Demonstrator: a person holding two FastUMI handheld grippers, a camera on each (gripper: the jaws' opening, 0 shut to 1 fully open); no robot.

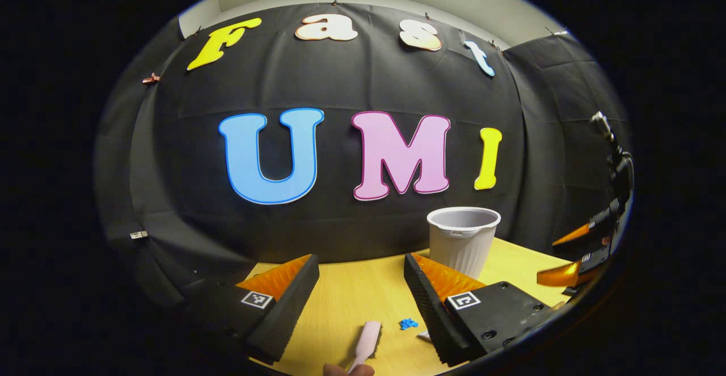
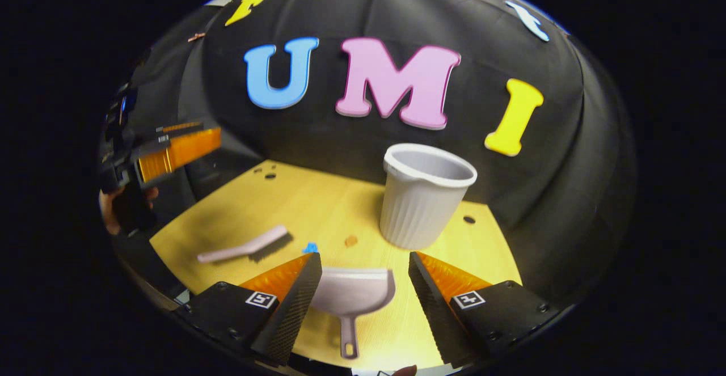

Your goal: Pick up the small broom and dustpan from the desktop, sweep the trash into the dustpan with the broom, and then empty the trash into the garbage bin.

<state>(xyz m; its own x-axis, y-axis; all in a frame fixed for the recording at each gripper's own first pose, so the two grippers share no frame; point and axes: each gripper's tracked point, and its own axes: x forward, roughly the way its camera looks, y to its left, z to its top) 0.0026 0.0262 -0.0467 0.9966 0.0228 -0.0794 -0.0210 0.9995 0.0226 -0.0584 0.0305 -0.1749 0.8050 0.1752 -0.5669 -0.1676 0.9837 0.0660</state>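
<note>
Yellow wooden desktop [image 2: 317, 206] under both grippers, nothing picked up yet. Nearest, the right gripper [image 2: 363, 285] hovers spread wide, empty, straddling the pale plastic dustpan [image 2: 353, 294], its handle pointing near. It should drop straight and pinch that handle squarely. The left gripper [image 1: 360, 285], also released and empty, hangs over the slim pink broom [image 1: 366, 342]; blue scraps [image 1: 408, 324] lie just beside. Farther off stands the ribbed white garbage bin [image 2: 422, 203].
</note>
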